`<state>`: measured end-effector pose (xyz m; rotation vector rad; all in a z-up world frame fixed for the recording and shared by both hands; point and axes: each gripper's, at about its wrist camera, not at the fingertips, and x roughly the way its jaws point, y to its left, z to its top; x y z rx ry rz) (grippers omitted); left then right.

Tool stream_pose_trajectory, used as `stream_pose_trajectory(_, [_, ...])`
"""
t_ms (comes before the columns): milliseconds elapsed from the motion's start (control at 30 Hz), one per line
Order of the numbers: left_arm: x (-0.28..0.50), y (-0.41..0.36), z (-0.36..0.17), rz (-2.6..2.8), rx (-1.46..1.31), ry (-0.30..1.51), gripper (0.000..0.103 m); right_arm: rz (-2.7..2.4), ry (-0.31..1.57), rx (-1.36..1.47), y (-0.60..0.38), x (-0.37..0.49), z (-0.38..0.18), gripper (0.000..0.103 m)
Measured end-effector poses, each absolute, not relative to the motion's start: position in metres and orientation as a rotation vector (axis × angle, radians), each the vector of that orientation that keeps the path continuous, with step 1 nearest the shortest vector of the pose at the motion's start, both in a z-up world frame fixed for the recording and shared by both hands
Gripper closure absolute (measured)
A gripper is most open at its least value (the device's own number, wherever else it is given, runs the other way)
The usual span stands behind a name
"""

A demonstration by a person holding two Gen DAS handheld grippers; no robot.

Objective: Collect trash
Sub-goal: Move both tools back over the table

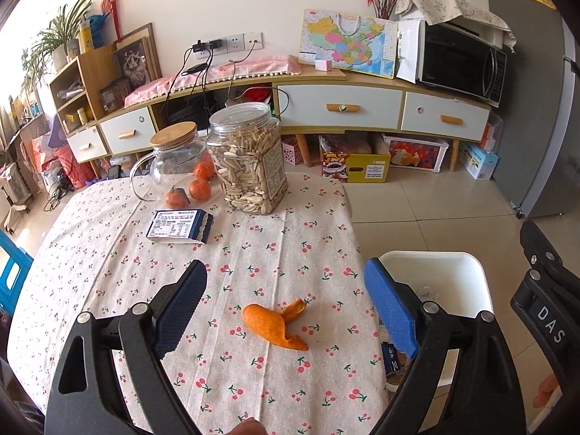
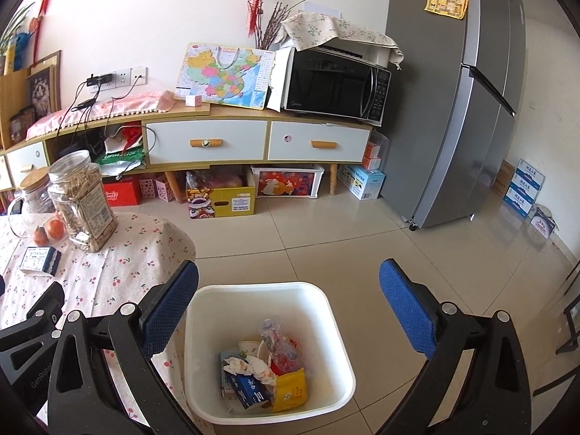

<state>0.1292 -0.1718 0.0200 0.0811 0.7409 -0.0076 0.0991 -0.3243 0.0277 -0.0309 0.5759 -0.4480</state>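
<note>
An orange peel [image 1: 276, 323] lies on the cherry-print tablecloth [image 1: 253, 246], between the fingers of my open, empty left gripper [image 1: 286, 301]. A small blue-and-white carton [image 1: 180, 226] lies farther back on the table; it also shows in the right wrist view [image 2: 39, 261]. A white trash bin [image 2: 270, 348] stands on the floor beside the table's right edge and holds wrappers, a paper cup and crumpled tissue. My right gripper [image 2: 290, 297] is open and empty above the bin. The bin also shows in the left wrist view [image 1: 446, 279].
A plastic jar of seeds [image 1: 248, 159], a glass jug with a wooden lid [image 1: 174, 159] and mandarins [image 1: 199, 188] stand at the table's far edge. A low cabinet [image 2: 232, 141] with a microwave [image 2: 335, 85], floor boxes and a grey fridge [image 2: 460, 108] stand beyond.
</note>
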Motion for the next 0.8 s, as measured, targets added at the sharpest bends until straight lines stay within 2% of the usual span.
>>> stream_pose_trajectory(800, [0.147, -0.026, -0.021, 0.177, -0.046, 0.848, 0.015, -0.183, 0.631, -0.277, -0.183, 0.152, -0.009, 0.007])
